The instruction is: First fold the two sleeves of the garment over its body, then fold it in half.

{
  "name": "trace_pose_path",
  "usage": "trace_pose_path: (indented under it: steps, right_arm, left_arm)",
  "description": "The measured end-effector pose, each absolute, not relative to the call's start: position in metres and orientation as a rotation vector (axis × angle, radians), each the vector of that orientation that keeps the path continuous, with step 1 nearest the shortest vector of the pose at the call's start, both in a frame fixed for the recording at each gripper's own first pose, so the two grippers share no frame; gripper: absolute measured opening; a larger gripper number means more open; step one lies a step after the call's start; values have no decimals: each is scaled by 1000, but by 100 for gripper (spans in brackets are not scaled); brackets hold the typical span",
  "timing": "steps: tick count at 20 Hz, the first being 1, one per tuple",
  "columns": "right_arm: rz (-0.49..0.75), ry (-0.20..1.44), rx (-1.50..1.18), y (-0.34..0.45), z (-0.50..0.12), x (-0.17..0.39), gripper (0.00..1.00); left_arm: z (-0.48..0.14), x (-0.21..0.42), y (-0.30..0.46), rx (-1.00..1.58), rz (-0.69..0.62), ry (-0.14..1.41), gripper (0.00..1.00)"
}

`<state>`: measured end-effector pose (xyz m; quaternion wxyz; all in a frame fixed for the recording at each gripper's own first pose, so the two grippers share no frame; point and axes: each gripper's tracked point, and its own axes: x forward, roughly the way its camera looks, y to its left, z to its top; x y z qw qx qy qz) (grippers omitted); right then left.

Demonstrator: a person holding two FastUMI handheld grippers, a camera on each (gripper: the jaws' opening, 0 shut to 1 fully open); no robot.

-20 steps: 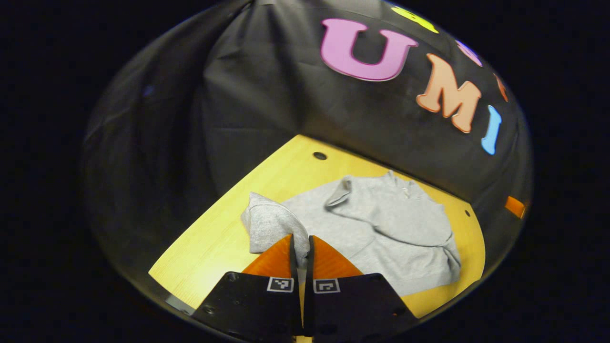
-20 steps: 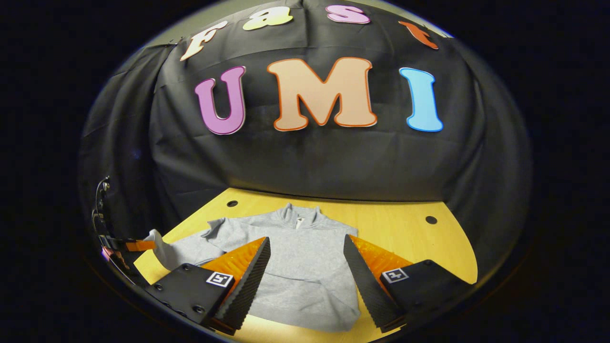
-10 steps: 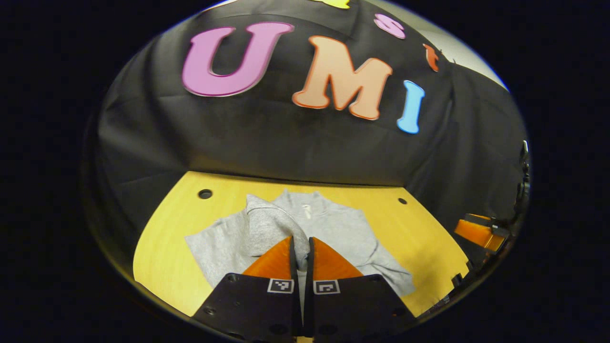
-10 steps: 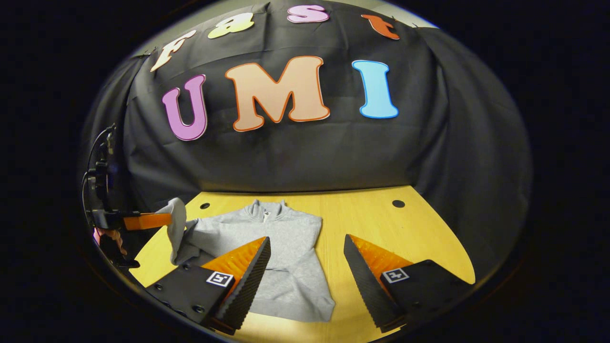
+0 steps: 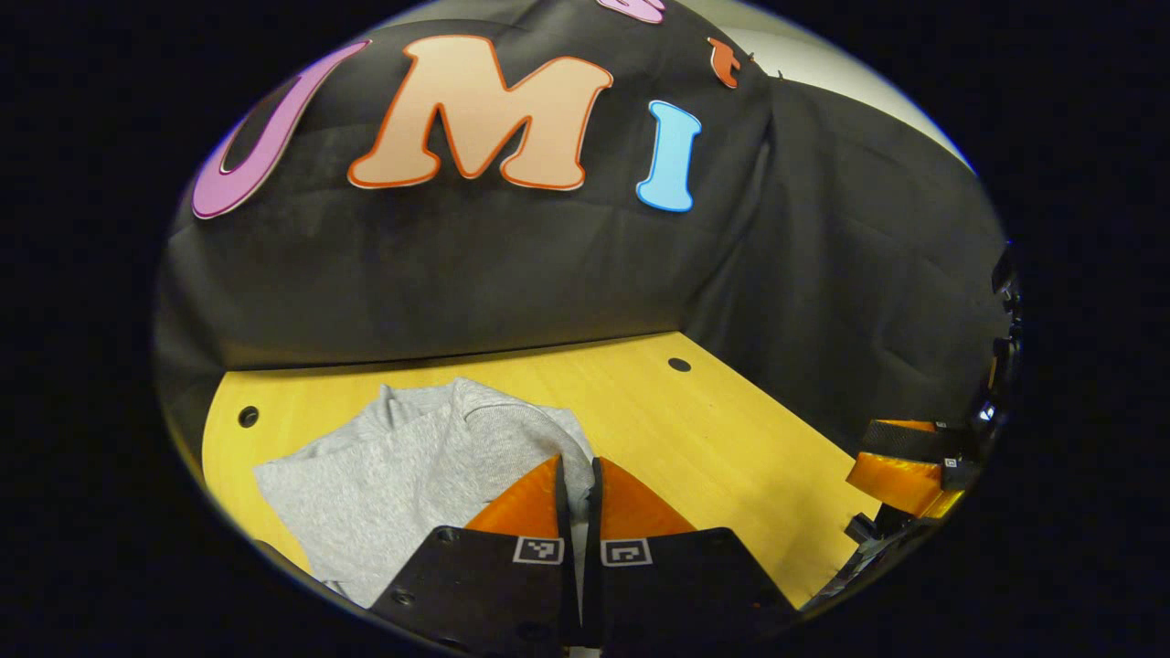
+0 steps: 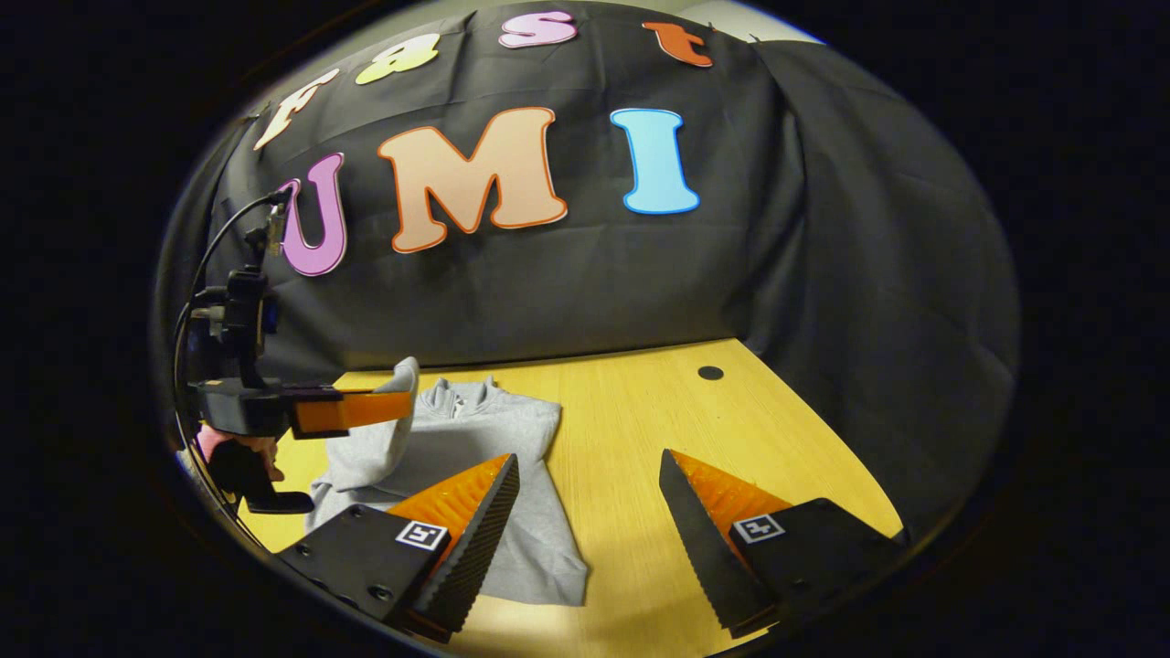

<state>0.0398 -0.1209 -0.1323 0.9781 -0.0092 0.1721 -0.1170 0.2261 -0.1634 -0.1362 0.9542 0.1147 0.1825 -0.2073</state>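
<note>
I hold the left gripper (image 5: 578, 475) above the grey sweatshirt (image 5: 384, 475), its two fingers pressed together on the cuff end of one sleeve (image 5: 512, 434), which rises in a hump from the body of the garment to the fingertips. The sweatshirt lies on the yellow wooden table (image 5: 713, 439) toward its back left part, collar (image 6: 462, 395) turned to the back edge, hem toward the front edge. In the right gripper view the same gripper (image 6: 402, 405) appears side-on at the left, held level over the shoulder of the sweatshirt (image 6: 512, 512), the sleeve (image 6: 388, 439) hanging from its tip down to the garment; a hand (image 6: 239, 450) grips its handle, and a cable (image 6: 215, 265) loops up from a small mount on its top.

My right gripper (image 6: 590, 512) hovers over the front of the table, jaws wide apart and holding nothing; bare wood and the right edge of the sweatshirt show between the fingers. In the left gripper view, part of the right gripper (image 5: 900, 461) shows off the table's right edge. Round holes (image 6: 710, 373) mark the tabletop near its back edge.
</note>
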Motion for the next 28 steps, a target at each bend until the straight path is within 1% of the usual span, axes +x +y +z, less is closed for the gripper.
trace_pose_path:
  steps: [3,4,5,10,13,16,17,19,20,21,22,24,25,26,28]
  right_arm:
    - [-267,346,-12,-137,-135,31,94]
    - [-278,347,-10,-142,-135,28,94]
    - [-289,349,-8,-146,-137,26,94]
    - [-326,372,19,-160,-151,13,94]
    - [-315,397,17,-154,-166,9,94]
    - [-283,436,2,-142,-180,4,94]
    - [-271,444,-1,-137,-183,5,98]
    - [-236,459,-5,-123,-190,10,97]
    - [-214,466,-10,-115,-193,13,97]
    - [-187,477,-15,-107,-196,16,94]
    - [-157,485,-19,-97,-198,19,94]
    - [-95,511,-34,-80,-208,23,94]
    - [-68,522,-42,-73,-211,24,94]
    - [-40,533,-45,-65,-216,26,97]
    - [11,562,-48,-52,-227,29,97]
  left_arm:
    - [-160,246,-181,234,-439,380,0]
    - [-168,252,-186,234,-443,386,3]
    - [-178,263,-193,238,-447,392,0]
    - [-228,298,-199,280,-437,450,1]
    - [-249,314,-195,303,-416,474,3]
    - [-263,321,-191,298,-409,498,8]
    - [-267,323,-193,296,-416,499,9]
    - [-265,318,-204,294,-469,510,45]
    - [-259,314,-203,317,-472,510,63]
    - [-251,310,-200,341,-481,509,81]
    - [-242,305,-199,352,-495,494,99]
    - [-219,291,-195,351,-519,465,96]
    - [-206,283,-186,346,-518,451,95]
    - [-192,275,-178,340,-519,431,95]
    - [-166,255,-153,347,-498,399,95]
